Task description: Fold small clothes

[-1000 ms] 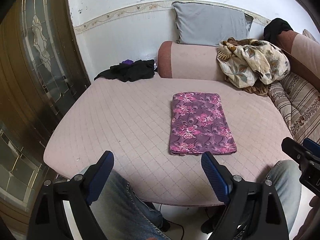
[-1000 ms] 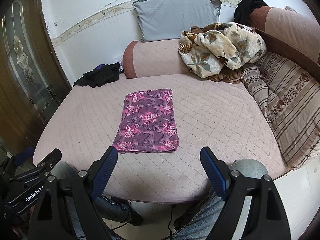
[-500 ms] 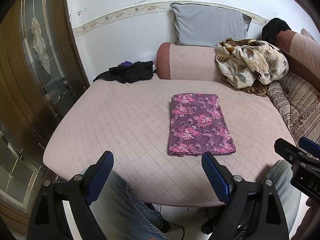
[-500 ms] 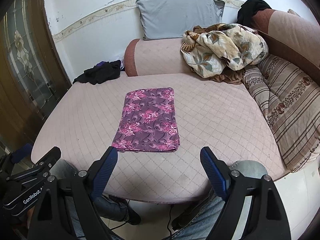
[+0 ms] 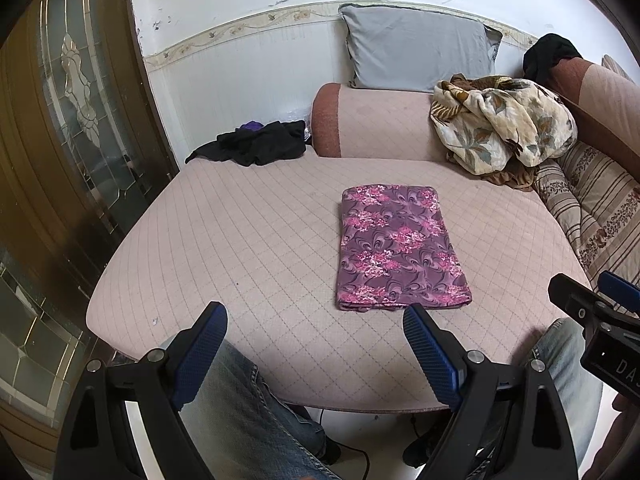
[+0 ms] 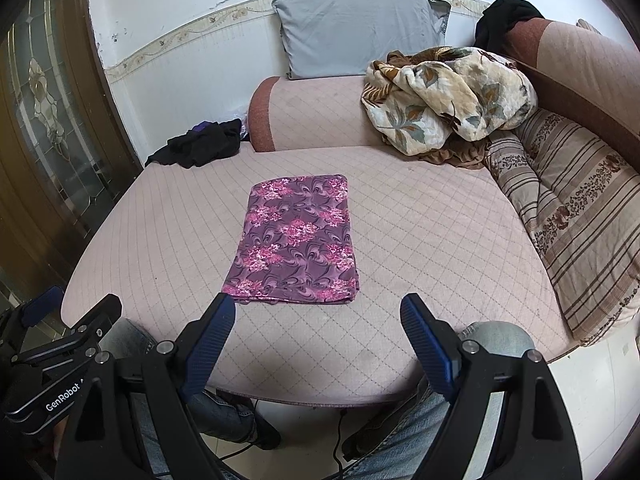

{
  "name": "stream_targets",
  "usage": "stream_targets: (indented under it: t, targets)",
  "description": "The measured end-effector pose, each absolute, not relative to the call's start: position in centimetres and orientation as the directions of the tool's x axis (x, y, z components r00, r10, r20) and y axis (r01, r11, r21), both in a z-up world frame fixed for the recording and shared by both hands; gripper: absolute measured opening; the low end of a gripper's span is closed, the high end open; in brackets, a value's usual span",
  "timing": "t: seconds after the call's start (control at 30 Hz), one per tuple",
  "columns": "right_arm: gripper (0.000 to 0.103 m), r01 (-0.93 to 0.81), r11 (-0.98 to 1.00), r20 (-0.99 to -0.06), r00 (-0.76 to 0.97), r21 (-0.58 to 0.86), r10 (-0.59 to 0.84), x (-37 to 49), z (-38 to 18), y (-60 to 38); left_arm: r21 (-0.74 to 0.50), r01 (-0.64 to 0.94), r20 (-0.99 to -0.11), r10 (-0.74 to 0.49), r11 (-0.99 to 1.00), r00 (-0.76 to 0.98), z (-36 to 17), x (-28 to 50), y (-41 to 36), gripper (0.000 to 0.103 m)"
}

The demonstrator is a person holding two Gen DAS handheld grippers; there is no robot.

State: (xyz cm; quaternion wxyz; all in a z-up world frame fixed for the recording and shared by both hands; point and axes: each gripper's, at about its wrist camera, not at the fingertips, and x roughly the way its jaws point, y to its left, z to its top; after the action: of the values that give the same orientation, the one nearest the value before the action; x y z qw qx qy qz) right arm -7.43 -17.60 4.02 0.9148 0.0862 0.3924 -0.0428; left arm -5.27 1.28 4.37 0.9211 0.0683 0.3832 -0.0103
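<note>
Left gripper: jaws wide apart, nothing between the blue pads, held over the near edge of the seat above a denim-clad knee; right gripper: same, jaws wide and empty, pitched down toward the cushion. Neither touches cloth.

Task item: purple floral garment, lying flat on the pink quilted cushion as a tidy rectangle, near its middle, just beyond the fingertips of both tools; looks folded already, long axis running away from the person.

Risks, judged: if another fold is wanted, a pad coming in low at the near edge could pinch only the top layer and peel the stack open; thin slippery-looking fabric may slide on the quilting and skew the rectangle; pinching too deep could catch the cushion cover along with it. The black clothes heap at the far left corner sits well apart, so a long reach from here; dragging it back across the cushion could sweep the finished piece.

Views: the left camera shows the right tool's body at its lower right edge and more of the glazed door; the right camera shows the striped pillow nearly whole, the "GenRobot" lettering on the left tool, and the layered near edge of the garment more squarely.
</note>
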Motion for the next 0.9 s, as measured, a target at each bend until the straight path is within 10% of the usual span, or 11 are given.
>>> stream_targets:
  t: [0.9]
  targets:
    - [0.084, 0.142, 0.983, -0.723, 0.69, 0.117, -0.013, -7.11, 4.19, -17.9, 0.113, 0.09, -0.722, 0.02, 0.99, 0.692, 4.52, -4.56, 1.33, 0.093]
